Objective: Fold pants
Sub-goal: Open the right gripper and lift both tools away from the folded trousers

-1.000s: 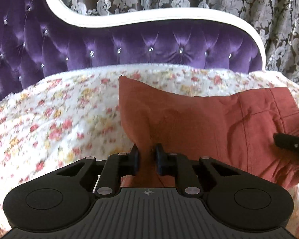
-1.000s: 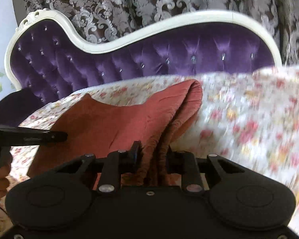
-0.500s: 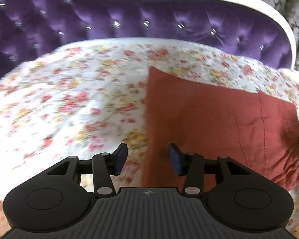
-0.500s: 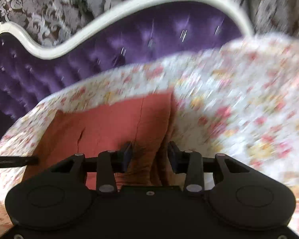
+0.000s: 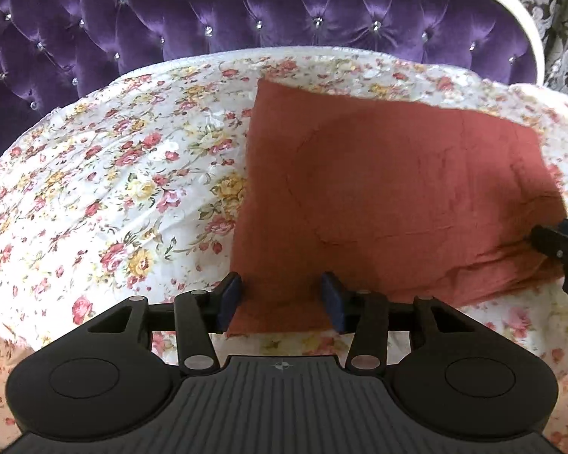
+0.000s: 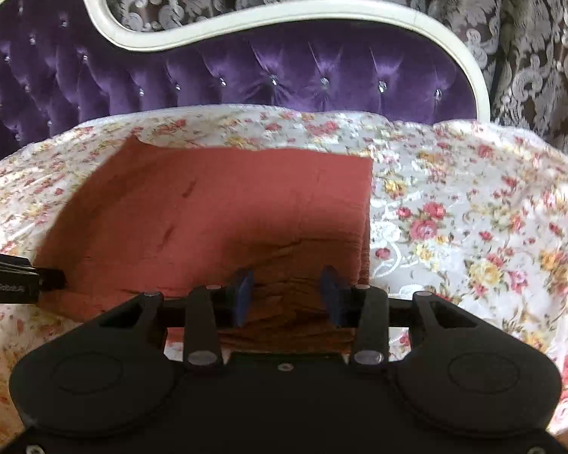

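The rust-red pants (image 5: 390, 189) lie folded into a flat rectangle on the floral bedspread (image 5: 113, 174). My left gripper (image 5: 282, 297) is open, its jaws standing apart over the near left corner of the fold, holding nothing. In the right wrist view the pants (image 6: 216, 219) lie the same way, with stacked layers at the near right edge. My right gripper (image 6: 287, 295) is open over that thick edge. The right gripper's tip shows at the right edge of the left wrist view (image 5: 560, 242); the left gripper shows at the left edge of the right wrist view (image 6: 15, 276).
A purple tufted headboard (image 5: 246, 15) with a white frame (image 6: 284, 13) stands behind the bed. Patterned grey curtains (image 6: 530, 38) hang beyond it. The floral bedspread (image 6: 473, 227) spreads out on both sides of the pants.
Both grippers were shut on the pants and held the fabric up. They lowered it onto the bed, opened and let go. The pants now lie flat.
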Available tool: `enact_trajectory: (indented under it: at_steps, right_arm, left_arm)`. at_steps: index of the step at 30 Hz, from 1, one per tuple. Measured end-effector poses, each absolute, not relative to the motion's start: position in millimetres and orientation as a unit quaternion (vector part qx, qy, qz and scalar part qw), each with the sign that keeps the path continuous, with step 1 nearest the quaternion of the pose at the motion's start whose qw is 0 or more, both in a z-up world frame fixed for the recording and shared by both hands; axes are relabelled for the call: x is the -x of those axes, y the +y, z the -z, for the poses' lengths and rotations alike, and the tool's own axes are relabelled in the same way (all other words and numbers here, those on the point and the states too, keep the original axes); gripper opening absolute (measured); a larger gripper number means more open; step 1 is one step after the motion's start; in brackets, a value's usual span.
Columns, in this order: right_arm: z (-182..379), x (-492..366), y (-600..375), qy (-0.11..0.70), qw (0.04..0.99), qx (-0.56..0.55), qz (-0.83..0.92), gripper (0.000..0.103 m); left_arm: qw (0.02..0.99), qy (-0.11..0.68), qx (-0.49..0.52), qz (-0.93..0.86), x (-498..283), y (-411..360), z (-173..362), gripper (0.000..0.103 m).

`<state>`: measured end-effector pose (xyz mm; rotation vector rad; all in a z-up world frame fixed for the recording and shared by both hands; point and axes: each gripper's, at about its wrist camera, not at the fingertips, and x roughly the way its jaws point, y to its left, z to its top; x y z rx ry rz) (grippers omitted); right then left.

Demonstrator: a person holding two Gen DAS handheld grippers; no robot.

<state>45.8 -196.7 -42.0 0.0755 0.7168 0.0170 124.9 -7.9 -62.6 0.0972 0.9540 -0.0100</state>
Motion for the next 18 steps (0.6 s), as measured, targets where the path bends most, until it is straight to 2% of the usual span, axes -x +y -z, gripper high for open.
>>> enact_trajectory:
  at_steps: [7, 18]
  right_arm:
    - [16.5, -6.1, -186.8, 0.319, 0.946, -0.050, -0.027, 0.050]
    - [8.6, 45.5, -184.1, 0.309, 0.948, -0.078, -0.015, 0.050]
  left_arm:
    - [0.892, 0.449, -0.048, 0.016, -81.6, -16.1, 47.2, 0.045]
    - [0.899, 0.435, -0.042, 0.033, -25.4, -28.2, 37.0, 0.046]
